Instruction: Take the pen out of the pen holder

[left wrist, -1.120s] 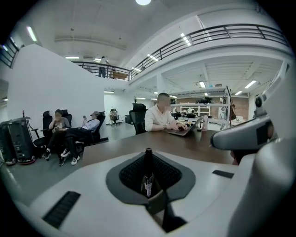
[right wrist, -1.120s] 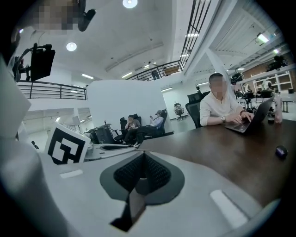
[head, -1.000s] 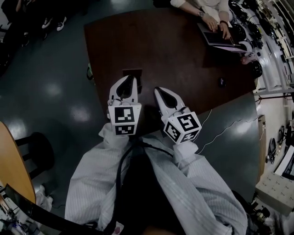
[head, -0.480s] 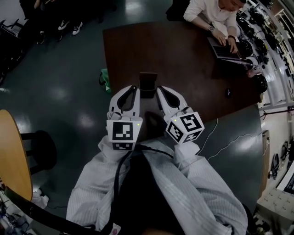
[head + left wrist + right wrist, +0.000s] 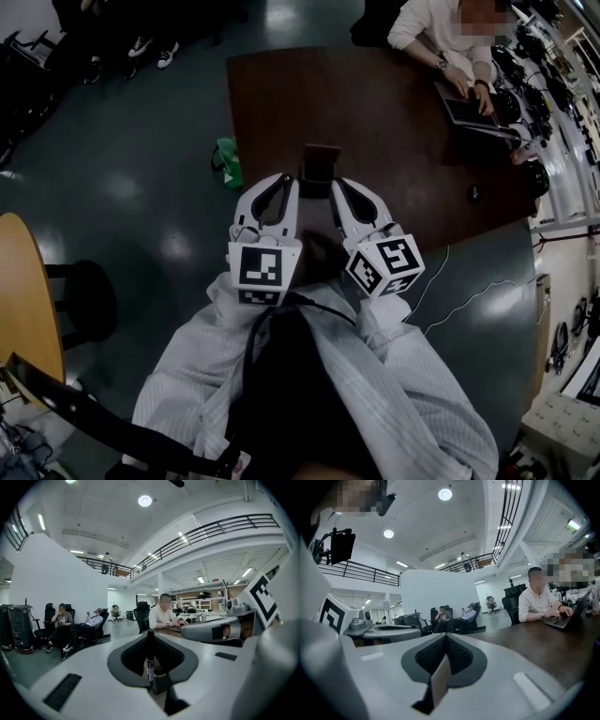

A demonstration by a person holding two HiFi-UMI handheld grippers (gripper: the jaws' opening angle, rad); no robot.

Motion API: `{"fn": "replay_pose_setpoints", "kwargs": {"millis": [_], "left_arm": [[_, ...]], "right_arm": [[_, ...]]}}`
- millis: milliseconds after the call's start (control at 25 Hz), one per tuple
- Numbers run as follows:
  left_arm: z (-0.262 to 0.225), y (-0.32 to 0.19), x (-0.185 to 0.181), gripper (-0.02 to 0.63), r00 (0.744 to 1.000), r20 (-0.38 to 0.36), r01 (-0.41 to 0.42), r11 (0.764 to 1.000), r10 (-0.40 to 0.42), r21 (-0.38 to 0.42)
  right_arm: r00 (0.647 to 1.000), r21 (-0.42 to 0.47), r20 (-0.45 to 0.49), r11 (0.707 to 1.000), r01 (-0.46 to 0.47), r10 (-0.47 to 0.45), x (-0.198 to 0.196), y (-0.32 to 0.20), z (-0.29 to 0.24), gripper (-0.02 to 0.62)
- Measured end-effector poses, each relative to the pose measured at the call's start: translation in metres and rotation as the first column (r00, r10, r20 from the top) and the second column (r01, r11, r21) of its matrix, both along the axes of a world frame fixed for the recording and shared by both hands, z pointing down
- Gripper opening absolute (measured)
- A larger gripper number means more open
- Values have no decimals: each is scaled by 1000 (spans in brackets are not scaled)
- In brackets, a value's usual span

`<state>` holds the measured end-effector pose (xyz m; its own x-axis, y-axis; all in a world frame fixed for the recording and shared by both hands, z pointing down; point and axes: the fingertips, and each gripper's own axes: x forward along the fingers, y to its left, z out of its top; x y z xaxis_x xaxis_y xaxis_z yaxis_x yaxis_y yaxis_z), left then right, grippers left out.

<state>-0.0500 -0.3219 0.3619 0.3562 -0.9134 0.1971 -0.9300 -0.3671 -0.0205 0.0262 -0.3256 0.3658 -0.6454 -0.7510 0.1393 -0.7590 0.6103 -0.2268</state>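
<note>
While a second ago the holder (image 5: 321, 161) showed just past the tip of the left gripper (image 5: 281, 186), in the head view it now sits between that tip and the tip of the right gripper (image 5: 343, 192), near the table's (image 5: 394, 103) near edge. (The camera has swung too, so the whole scene lies more to the right.) The holder is a small brown box with flat walls. The table is dark brown and smooth, and the floor around it is glossy. Both grippers are smooth white shells, each carrying a black-and-white marker cube.

In the left gripper view, the dark ribbed pads are closed narrowly on the pen (image 5: 150, 663). It is a slim black barrel with a white label band, and it stands upright between them. Its lower end hangs right at the holder's tan wall. Whether it has cleared the rim cannot be told.

In the right gripper view, the ribbed pads pinch one thin, flat, tan wall of the holder edge-on. Beyond them the table stretches right to a seated person at a laptop.
</note>
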Motion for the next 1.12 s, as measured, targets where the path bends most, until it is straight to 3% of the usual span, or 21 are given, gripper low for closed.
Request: {"fn": "replay_pose_setpoints", "kwargs": {"millis": [440,1120], "left_arm": [[5,-3,1,40,998,-6,-60,998,60,-13],[9,1,-12,40,998,4,-63,998,63,-17]], "right_arm": [[999,-9,-25,1000,-21,20,-7,2,4,2],[999,-17,-28,1000,-18,18,-19,8,8,0]]}}
